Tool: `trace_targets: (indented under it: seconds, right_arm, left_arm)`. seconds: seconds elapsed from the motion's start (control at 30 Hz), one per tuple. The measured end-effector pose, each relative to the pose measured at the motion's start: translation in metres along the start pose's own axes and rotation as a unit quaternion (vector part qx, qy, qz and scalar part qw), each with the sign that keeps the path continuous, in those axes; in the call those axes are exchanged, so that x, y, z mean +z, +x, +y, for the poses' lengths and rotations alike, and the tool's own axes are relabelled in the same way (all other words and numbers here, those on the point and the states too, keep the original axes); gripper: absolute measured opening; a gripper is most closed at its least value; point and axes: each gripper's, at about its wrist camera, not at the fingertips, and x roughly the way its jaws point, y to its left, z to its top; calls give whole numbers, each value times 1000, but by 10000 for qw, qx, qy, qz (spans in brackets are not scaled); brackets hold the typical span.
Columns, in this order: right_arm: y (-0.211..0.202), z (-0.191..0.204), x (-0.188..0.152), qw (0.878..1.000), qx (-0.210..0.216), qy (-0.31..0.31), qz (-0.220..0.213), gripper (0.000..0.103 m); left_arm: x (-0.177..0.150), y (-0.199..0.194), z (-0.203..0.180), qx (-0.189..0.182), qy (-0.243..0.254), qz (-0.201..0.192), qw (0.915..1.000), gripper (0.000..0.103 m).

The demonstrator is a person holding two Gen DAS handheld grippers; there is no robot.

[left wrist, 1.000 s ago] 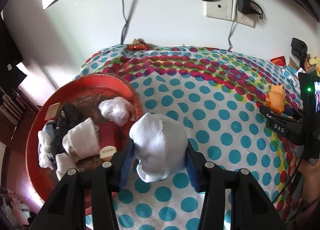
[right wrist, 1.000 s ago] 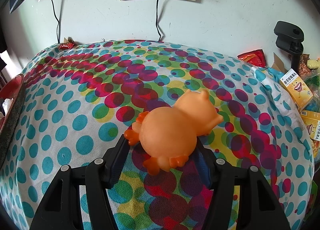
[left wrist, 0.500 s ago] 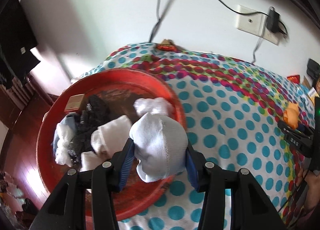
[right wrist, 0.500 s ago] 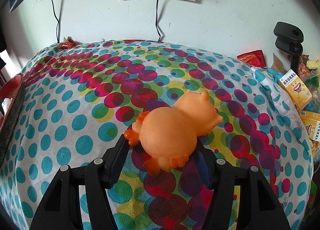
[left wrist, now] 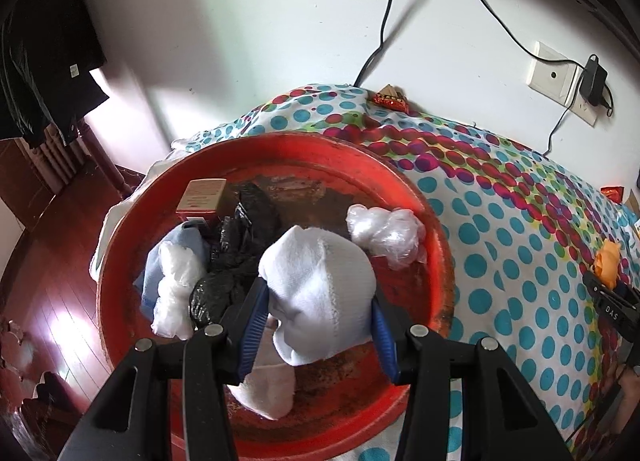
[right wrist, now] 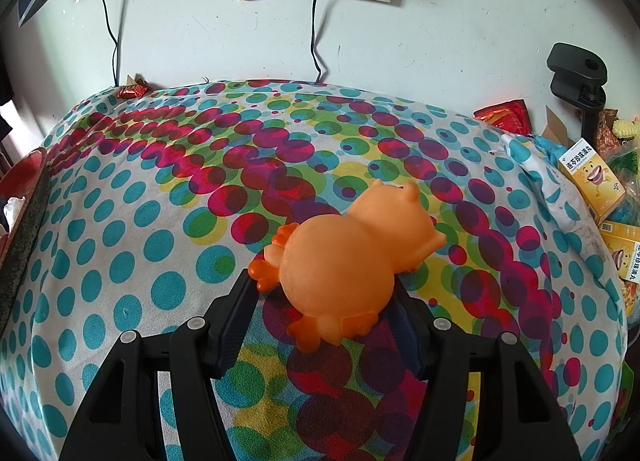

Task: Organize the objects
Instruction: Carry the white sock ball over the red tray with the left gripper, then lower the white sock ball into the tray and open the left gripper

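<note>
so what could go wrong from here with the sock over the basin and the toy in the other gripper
1. The red basin is already crowded with a black bag and plastic wads, so the white sock, clamped in the left gripper, may land on the pile and roll toward the rim.
2. The right gripper holds the rounded orange toy by its body only; it might slip out when lifted off the dotted cloth.

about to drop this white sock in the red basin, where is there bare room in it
Bare floor shows at the back of the red basin, between the far rim and the black bag, and at the near right under the white sock. The left side is crowded: box, black bag, clear plastic bundles.
</note>
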Motion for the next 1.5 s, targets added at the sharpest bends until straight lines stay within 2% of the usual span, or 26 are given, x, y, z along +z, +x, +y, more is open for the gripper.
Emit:
trace_targets:
  seconds: [0.43,0.93,1.1,1.37,1.43,1.5]
  right_arm:
    - [1,0,0,10000,-5,3,3,61]
    - [0,2,1,10000,-67,-41,-5,61]
    - [-1,1,1,10000,-76,-46,-5,61]
    - [-1,4,2,10000,-77,-44,-3,62]
    - [-1,4,2,10000,-83,-49,-4,63]
    - [-2,2,2,9999,-98,-62,-8,62]
  left_arm:
    - [3,17,34,199,-268,123,9994,49]
    - [10,28,58,163,-500,142,9985,49]
    - [12,32,62,364,-419,187,9983,50]
    - [14,36,58,390,-221,256,9987,51]
    - [15,37,55,394,-168,303,9986,57]
    - [15,36,52,395,-94,274,9988,57]
